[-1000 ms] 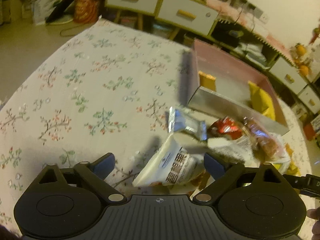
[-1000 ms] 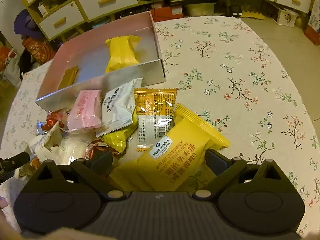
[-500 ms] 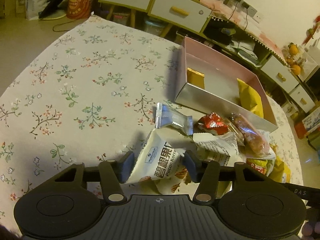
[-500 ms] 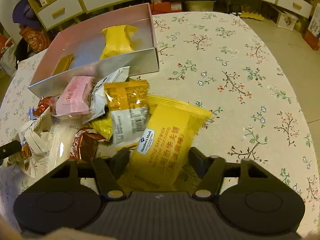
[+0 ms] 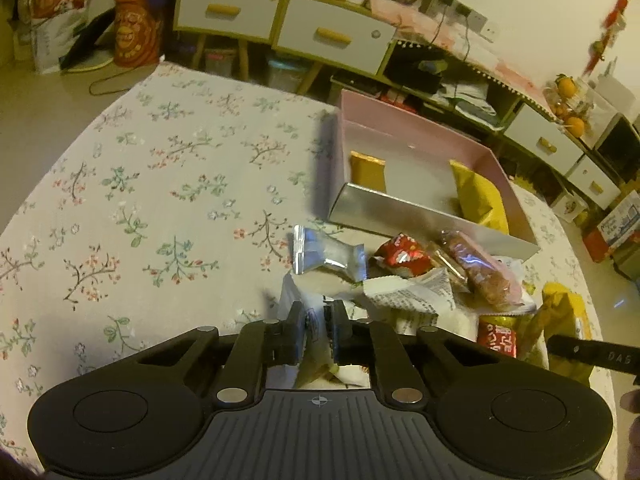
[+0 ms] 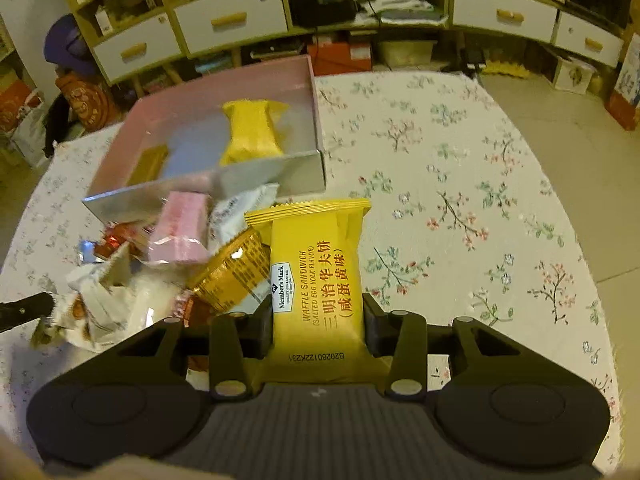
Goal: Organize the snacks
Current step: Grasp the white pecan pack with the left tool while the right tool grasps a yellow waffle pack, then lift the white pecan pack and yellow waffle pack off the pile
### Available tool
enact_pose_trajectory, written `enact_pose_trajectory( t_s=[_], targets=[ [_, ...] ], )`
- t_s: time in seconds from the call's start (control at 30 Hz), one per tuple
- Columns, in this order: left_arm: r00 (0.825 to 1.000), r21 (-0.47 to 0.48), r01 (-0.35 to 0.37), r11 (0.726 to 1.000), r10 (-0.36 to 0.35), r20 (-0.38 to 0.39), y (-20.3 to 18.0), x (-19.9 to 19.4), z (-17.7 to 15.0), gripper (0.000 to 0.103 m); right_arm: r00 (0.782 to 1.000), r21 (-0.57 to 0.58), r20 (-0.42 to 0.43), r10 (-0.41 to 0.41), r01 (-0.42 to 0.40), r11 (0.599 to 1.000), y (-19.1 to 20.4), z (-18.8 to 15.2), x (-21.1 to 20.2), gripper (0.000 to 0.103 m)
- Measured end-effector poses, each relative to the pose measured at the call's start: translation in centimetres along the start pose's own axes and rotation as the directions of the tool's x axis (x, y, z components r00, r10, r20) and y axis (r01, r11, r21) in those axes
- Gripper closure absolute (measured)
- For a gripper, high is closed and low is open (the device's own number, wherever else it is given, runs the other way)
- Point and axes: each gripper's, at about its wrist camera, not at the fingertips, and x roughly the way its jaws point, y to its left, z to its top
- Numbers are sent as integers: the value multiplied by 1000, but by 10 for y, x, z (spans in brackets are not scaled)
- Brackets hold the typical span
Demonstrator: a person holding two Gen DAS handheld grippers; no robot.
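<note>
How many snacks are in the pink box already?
2. A yellow packet lies at the box's right end, and a small orange-brown packet sits at its left end. The near wall may hide more.

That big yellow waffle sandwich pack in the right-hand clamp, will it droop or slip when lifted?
The yellow waffle pack is probably light and puffy; its free far end may sag a little. The right gripper pinches it across the middle, so it should stay balanced. Its glossy wrapper looks slippery, so it might slide.

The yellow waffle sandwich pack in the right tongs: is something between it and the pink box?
Nothing visible blocks it. The yellow waffle sandwich pack faces the pink box's low silver front wall; the snack pile lies left.
</note>
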Motion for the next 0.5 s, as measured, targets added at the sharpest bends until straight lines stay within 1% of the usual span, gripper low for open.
enact_pose_trajectory(
  t_s=[0.03, 0.07, 0.1, 0.17, 0.3, 0.5],
  targets=[
    [1000, 4, 1, 1000, -1, 4, 0, -1, 0, 96, 1000, -2, 5, 6, -6, 1000, 1, 1, -2, 64],
    [1000, 8, 1, 1000, -1, 6, -1, -2, 1, 103, 1000, -3, 10, 14, -14, 1000, 2, 1, -4, 64],
    [1000, 15, -1, 1000, 1, 11, -1, -3, 1, 103, 1000, -5, 15, 21, -21, 1000, 3, 2, -6, 64],
    [1000, 6, 19, 1000, -19, 1, 1, -5, 3, 103, 999, -8, 23, 34, -34, 999, 4, 3, -9, 64],
    [1000, 12, 19, 1000, -19, -6, 0, -7, 2, 103, 998, -20, 37, 60, -59, 998, 8, 3, -14, 64],
    [999, 58, 35, 998, -36, 5, -10, -16, 1, 103, 994, -46, 46, 98, -96, 994, 17, 2, -21, 64]
  ],
)
